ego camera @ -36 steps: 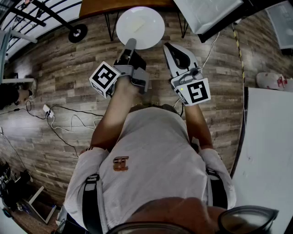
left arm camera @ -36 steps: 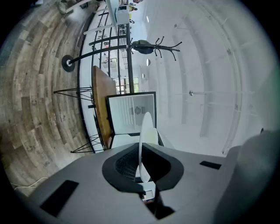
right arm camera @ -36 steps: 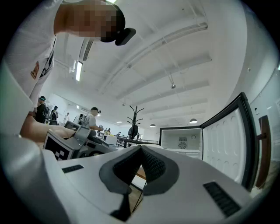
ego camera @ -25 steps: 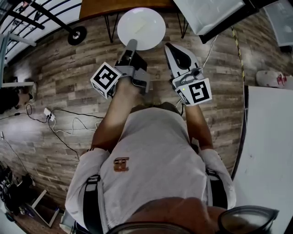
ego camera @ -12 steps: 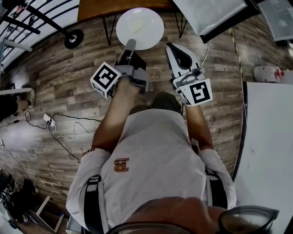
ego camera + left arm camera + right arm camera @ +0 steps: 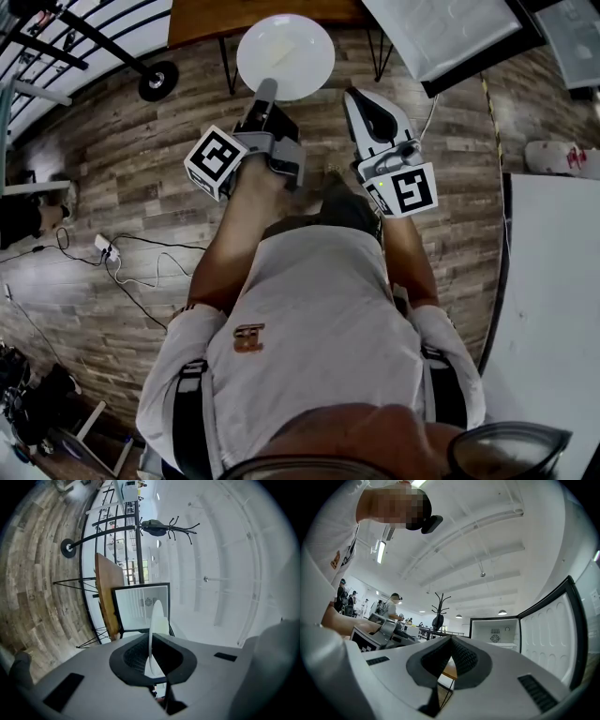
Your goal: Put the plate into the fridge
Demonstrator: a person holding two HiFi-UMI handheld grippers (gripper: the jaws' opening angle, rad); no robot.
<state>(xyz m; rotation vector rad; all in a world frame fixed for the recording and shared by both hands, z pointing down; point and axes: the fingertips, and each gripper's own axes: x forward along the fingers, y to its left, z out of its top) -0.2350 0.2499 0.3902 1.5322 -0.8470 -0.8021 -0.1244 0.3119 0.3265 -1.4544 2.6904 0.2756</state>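
A round white plate (image 6: 286,52) hangs over the wooden floor, held by its near rim in my left gripper (image 6: 267,87), which is shut on it. In the left gripper view the plate (image 6: 155,616) stands edge-on between the dark pads, with my left gripper (image 6: 151,644) pointing at the open fridge (image 6: 140,605). My right gripper (image 6: 354,94) is beside the plate on the right, shut and empty. In the right gripper view my right gripper (image 6: 451,639) has its pads meeting, and the fridge (image 6: 494,632) with its open door (image 6: 548,630) lies ahead.
A wooden table (image 6: 220,14) on thin black legs stands just beyond the plate, left of the fridge (image 6: 441,33). A black round stand base (image 6: 157,80) and cables (image 6: 122,258) lie on the floor at left. A white surface (image 6: 553,309) borders the right side. People stand far off.
The person has stepped a little forward, with a shoe now showing under the right gripper. Fridge and table have shifted slightly in the head view. Both grips are unchanged.
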